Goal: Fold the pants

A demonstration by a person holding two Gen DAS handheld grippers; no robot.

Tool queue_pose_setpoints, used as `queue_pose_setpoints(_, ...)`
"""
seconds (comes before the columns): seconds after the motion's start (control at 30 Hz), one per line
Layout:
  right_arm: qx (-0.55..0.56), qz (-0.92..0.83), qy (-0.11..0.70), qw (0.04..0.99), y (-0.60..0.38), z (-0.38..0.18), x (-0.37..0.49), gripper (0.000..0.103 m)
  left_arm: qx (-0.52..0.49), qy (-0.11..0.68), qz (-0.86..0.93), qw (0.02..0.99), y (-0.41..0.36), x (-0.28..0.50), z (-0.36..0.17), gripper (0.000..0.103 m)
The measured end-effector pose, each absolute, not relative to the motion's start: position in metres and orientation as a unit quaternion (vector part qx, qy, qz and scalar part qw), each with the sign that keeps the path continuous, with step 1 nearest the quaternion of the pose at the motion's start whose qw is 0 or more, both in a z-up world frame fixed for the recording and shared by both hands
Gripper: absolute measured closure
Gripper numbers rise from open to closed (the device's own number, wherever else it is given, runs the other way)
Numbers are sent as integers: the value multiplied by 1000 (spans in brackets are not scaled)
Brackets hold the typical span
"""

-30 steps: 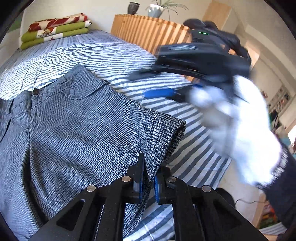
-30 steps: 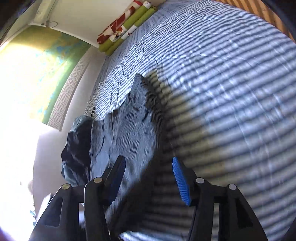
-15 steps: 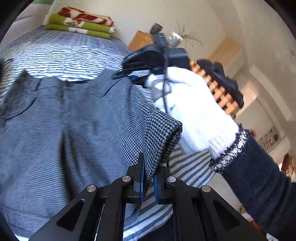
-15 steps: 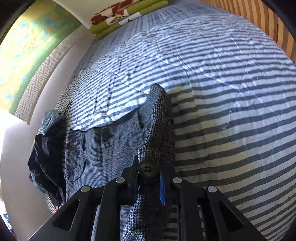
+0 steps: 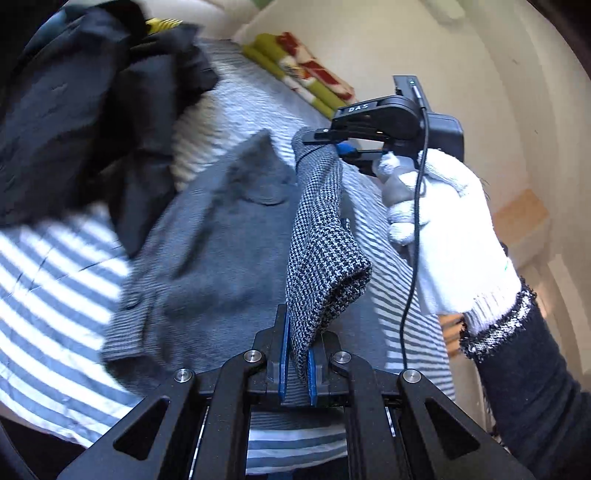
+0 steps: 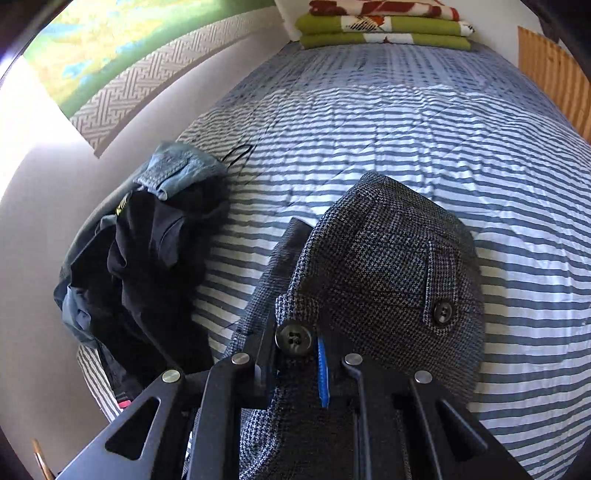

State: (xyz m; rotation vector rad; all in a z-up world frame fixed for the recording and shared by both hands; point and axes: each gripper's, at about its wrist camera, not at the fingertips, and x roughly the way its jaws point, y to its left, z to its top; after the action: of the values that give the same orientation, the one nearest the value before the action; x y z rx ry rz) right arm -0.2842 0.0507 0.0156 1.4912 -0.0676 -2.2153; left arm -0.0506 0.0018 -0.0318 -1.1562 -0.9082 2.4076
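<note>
Left wrist view: my left gripper (image 5: 296,363) sits at 6 o'clock, its jaws narrow and clamped on the cuffed hem of the houndstooth pants (image 5: 325,258). That fabric rises as a taut ridge toward 12 o'clock, where my right gripper (image 5: 341,147) pinches the other end, held by a white-gloved hand (image 5: 443,229) at 3 o'clock. Below the ridge, the rest of the pants lies blurred on the striped bedcover (image 5: 55,266). A dark clothes pile (image 5: 92,92) fills 10 o'clock, and folded green and red blankets (image 5: 306,77) lie near 12 o'clock.

Right wrist view: my right gripper (image 6: 299,369) at 6 o'clock is closed tight on the pants' waistband, with the waist button (image 6: 293,338) sitting right between the jaws. The pants (image 6: 388,266) drape toward 1 o'clock, a buttoned back pocket (image 6: 441,312) facing up at 3 o'clock. They rest on the striped bedcover (image 6: 406,129). The clothes pile (image 6: 147,251), dark garments with denim on top, lies at 9 o'clock beside the wall, apart from the pants. The blankets (image 6: 384,26) are stacked at 12 o'clock.
</note>
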Motion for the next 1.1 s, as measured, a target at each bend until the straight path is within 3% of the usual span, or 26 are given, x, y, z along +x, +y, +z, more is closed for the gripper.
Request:
queue_pose_setpoints(0.23,563,-800,20,208,-14,-24,-287,88,-404,-366,828,134,-52,-47,-65,96)
queue_pose_setpoints(0.4,553,-803,37,219,-35,-33,-287,85,-412,-359,829,118,-70,-42,-71,93)
queue_pose_setpoints(0.47,559,-794,15,237,-32,-29,-291,74,-432,-365,816,122,-74,-40,-75,80)
queue_pose_setpoints(0.6,538,-797,-60,267,8,6,-292,67,-436,-334,830,100,-78,-24,-59,71)
queue_pose_setpoints(0.67,523,-802,-90,275,42,27,-283,67,-422,-319,844,82,-83,-12,-46,61)
queue_pose_setpoints(0.77,507,-806,-123,282,96,43,-255,67,-400,-302,863,73,-91,-4,-23,58)
queue_pose_setpoints(0.9,520,-808,-97,259,141,32,-202,67,-399,-237,883,72,-86,-20,-2,58)
queue_pose_setpoints(1.0,554,-786,-90,259,163,9,-154,67,-418,-234,875,71,-91,-27,0,58)
queue_pose_setpoints(1.1,598,-749,-125,258,182,-20,-115,67,-449,-241,857,70,-96,-39,-7,49)
